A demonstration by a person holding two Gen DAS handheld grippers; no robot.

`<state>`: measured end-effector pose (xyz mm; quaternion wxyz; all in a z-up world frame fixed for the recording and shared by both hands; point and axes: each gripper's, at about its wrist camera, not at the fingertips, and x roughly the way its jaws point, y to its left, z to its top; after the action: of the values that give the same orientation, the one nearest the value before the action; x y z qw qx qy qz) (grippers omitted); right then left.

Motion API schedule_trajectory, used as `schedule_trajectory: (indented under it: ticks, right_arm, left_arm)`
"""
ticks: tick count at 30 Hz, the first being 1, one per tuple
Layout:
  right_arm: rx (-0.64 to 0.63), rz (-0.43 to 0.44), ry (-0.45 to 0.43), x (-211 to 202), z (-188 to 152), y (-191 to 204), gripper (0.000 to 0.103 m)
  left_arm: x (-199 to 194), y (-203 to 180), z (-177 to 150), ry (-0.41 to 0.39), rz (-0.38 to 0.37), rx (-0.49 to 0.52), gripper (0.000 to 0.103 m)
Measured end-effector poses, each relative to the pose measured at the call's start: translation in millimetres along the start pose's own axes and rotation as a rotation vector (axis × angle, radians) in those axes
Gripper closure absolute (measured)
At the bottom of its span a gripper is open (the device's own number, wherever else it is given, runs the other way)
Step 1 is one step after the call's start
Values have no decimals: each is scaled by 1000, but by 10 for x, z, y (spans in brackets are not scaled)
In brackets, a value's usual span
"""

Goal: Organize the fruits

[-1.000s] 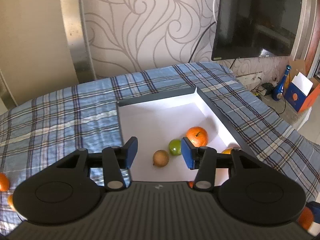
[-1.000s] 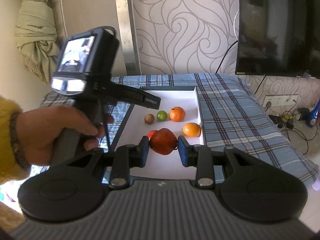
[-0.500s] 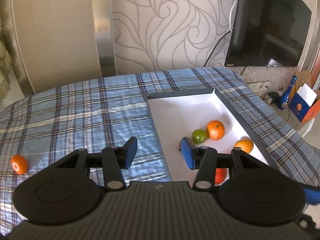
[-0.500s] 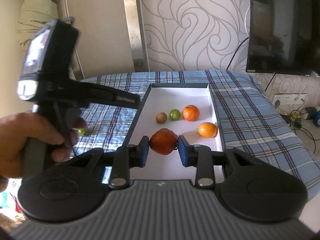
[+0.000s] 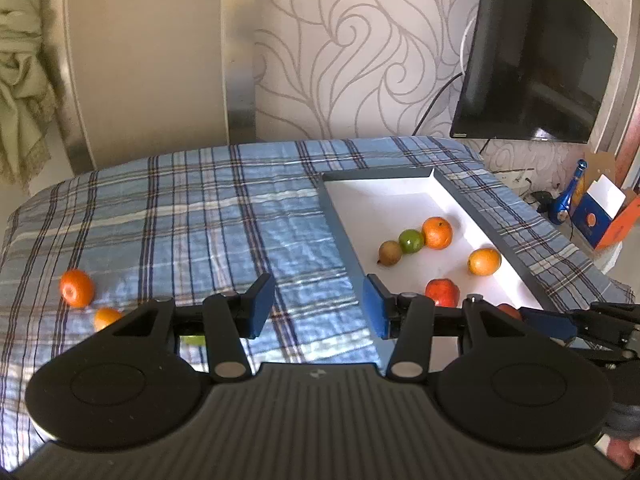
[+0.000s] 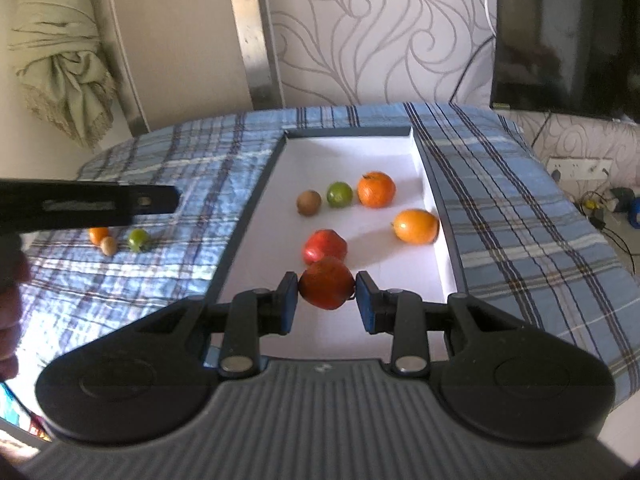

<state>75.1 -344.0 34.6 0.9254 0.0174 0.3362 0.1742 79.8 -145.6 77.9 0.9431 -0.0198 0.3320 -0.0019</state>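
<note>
The right gripper (image 6: 327, 298) is nearest in its own view: its blue pads press on both sides of a red-orange fruit (image 6: 326, 282), which it holds over the near part of the white tray (image 6: 352, 152). Just behind this fruit a red apple (image 6: 325, 245) lies on the tray floor. A little further, at the right wall of the tray, there is an oval orange fruit (image 6: 416, 225). Behind these, three fruits stand in a row, close to each other: a small brown fruit (image 6: 309, 202), a green lime (image 6: 339, 194) and an orange mandarin (image 6: 375, 189).

The left gripper (image 5: 318, 307) has its jaws apart with nothing between them (only the blue checked cloth (image 5: 200, 220) shows in the gap). It hangs over the cloth just beside the left edge of the tray, and its right pad (image 5: 375, 306) covers a part of the tray wall in the picture.

On the cloth, well apart from the tray, more fruits lie loose. The left wrist view shows a loose mandarin (image 5: 77, 287) and a smaller orange fruit (image 5: 106, 317) near it. The right wrist view shows a green fruit (image 6: 138, 239) and a tiny brown fruit (image 6: 108, 245) next to the orange one.

Far behind are the wall with a swirl pattern (image 5: 340, 60), a dark television (image 5: 532, 68) and a hanging beige fabric (image 6: 60, 52).
</note>
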Motion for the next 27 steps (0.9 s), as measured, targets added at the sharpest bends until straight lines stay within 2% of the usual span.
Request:
schedule_trajectory:
  ticks: [15,21,22,23,27]
  right_arm:
    - [-26,-26,41,169,-7,41,68]
    - [-24,-51,23,158,4,48,68]
    - [-23,-57,23,158,4,48,62]
    - [-20,-62,15,148,4,48,60]
    - [-31,-53,-41,52,34,83,60]
  left_arm:
    - [-77,200,-193,25,50,-62,48]
    - [-110,259,-220,22,67,-75,48]
    - [-112,267,-225,24,69,-78,48]
    - [-115,268,-229,24,70,-79,48]
    - [-130,285,-235,15,81,-71,48]
